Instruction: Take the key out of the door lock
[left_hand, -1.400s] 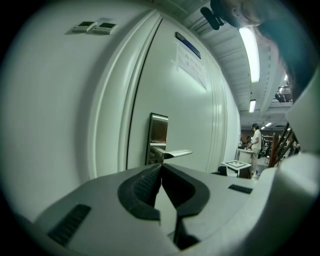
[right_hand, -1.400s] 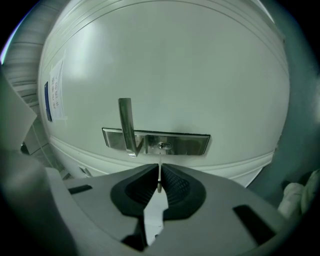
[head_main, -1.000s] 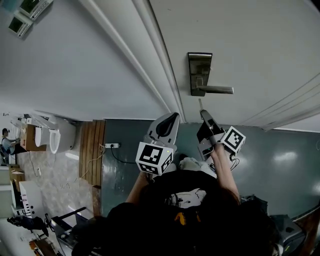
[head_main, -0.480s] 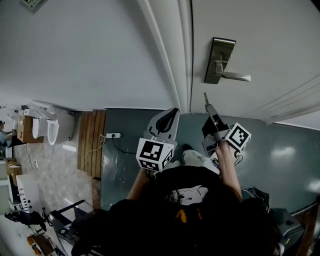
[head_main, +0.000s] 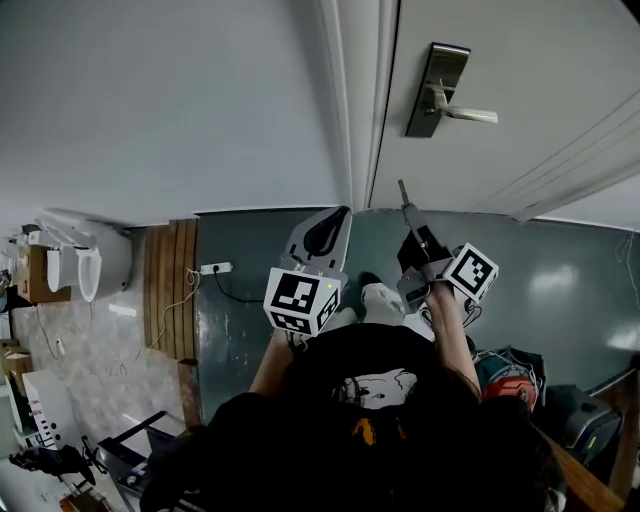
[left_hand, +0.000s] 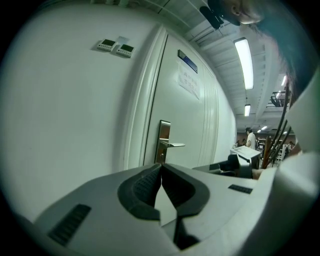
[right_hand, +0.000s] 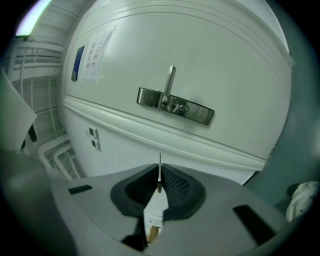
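Observation:
A thin metal key (right_hand: 159, 173) is pinched edge-on between the dark pads of my right gripper (right_hand: 159, 176), its blade pointing at the white door (right_hand: 210, 55). In the head view the key (head_main: 402, 192) sticks out past the right gripper (head_main: 408, 212), well apart from the steel lock plate (head_main: 437, 90) and its lever handle (head_main: 470, 115). The lock plate (right_hand: 175, 106) lies straight ahead in the right gripper view. My left gripper (head_main: 335, 222) is shut with nothing in it, level with the door frame (head_main: 355, 110); its closed tip (left_hand: 161, 169) faces the lock plate (left_hand: 163, 142).
Grey-green floor (head_main: 560, 270) runs below the door. A power strip (head_main: 211, 268) and wooden slats (head_main: 170, 290) lie left, with white sanitary fixtures (head_main: 75, 268) beyond. A dark bag (head_main: 510, 368) sits lower right. Wall switches (left_hand: 116, 46) are left of the frame.
Both grippers have drawn back from the door. The key tip, which was just under the lock plate, now stands farther from it, still held in the right gripper.

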